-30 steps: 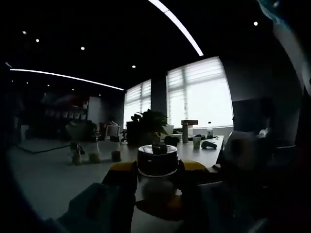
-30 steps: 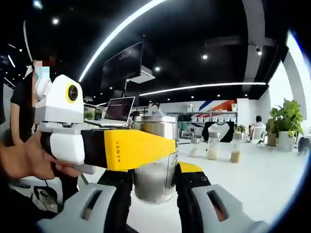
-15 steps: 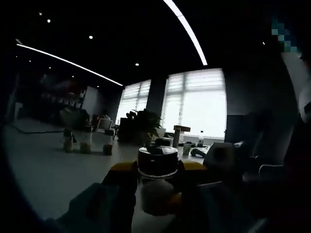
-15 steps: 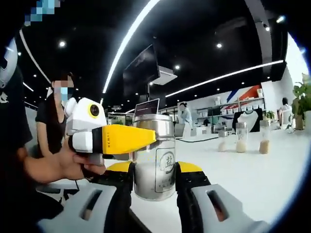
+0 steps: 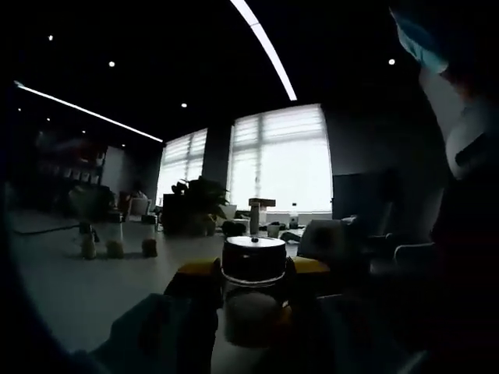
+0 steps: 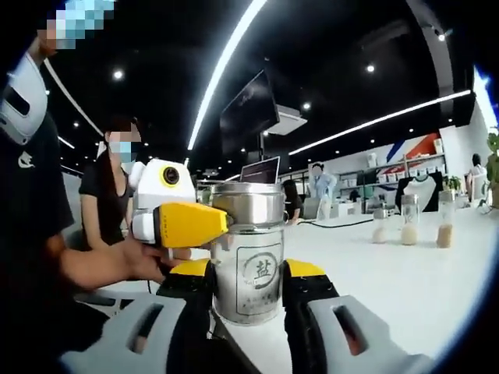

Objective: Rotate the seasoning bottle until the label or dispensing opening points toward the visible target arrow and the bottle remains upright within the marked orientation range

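The seasoning bottle [image 6: 249, 265] is a glass jar of white grains with a metal lid, standing upright on the white table [image 6: 405, 292]. Its label with a black character faces the right gripper view squarely. My right gripper [image 6: 248, 274] is shut on the jar's body, its yellow pads [image 6: 306, 269] pressed against both sides. My left gripper [image 6: 226, 226] comes in from the left at lid height, held by a person's hand [image 6: 144, 261]. In the dark left gripper view the bottle [image 5: 253, 292] sits between my left gripper [image 5: 253, 269] jaws, which are shut on its lid.
Three small jars [image 6: 407, 226] stand far back on the table, and show as jars [image 5: 115, 241] against the dim room. A laptop [image 6: 261, 171] sits behind the bottle. A potted plant [image 5: 195, 206] and bright windows lie beyond. A person in black sits at left.
The bottle's label has turned from the jar's right edge to face the right gripper view. The left gripper has swung further left in that view. Both cameras have shifted.
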A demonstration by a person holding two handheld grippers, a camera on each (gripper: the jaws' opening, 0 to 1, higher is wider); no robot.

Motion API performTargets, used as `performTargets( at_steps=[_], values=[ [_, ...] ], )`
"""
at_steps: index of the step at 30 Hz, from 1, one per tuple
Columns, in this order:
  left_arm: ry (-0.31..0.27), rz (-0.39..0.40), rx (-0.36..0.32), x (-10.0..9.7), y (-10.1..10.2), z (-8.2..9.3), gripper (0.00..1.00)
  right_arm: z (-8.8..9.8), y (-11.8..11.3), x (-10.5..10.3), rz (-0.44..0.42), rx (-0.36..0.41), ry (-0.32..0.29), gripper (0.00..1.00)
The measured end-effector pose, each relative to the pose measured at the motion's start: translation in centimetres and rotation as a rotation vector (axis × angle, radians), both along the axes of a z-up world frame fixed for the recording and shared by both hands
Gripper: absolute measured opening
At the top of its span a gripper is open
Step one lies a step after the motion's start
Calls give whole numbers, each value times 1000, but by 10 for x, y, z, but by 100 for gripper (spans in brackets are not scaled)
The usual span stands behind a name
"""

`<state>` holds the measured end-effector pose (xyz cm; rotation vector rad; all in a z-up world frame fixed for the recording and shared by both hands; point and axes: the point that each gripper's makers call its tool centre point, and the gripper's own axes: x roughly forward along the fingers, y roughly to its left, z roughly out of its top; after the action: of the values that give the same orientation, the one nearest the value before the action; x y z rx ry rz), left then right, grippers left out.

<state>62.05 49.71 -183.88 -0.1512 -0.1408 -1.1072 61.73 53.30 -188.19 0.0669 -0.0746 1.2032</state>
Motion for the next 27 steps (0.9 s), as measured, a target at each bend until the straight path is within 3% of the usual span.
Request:
performTargets(
  at_steps=[5, 9, 11, 20, 24, 27],
  values=[
    [21, 11, -42, 3, 0, 4, 35, 5, -1, 3, -70, 3, 5, 32],
    [31, 79, -70, 12, 2, 10, 35, 11, -4, 14, -190, 14, -3, 32],
    [41, 111, -63, 16, 3, 9, 35, 8, -4, 20, -267, -20, -24, 32],
    [28, 219, -21, 25, 2, 5, 37, 7, -5, 30, -431, -92, -116, 32],
    [45, 255, -20, 29, 3, 2, 37, 5, -4, 32, -457, -102, -118, 32],
    [46, 269, -10, 29, 6, 1, 37, 3, -2, 33, -427, -106, -127, 32]
  ],
)
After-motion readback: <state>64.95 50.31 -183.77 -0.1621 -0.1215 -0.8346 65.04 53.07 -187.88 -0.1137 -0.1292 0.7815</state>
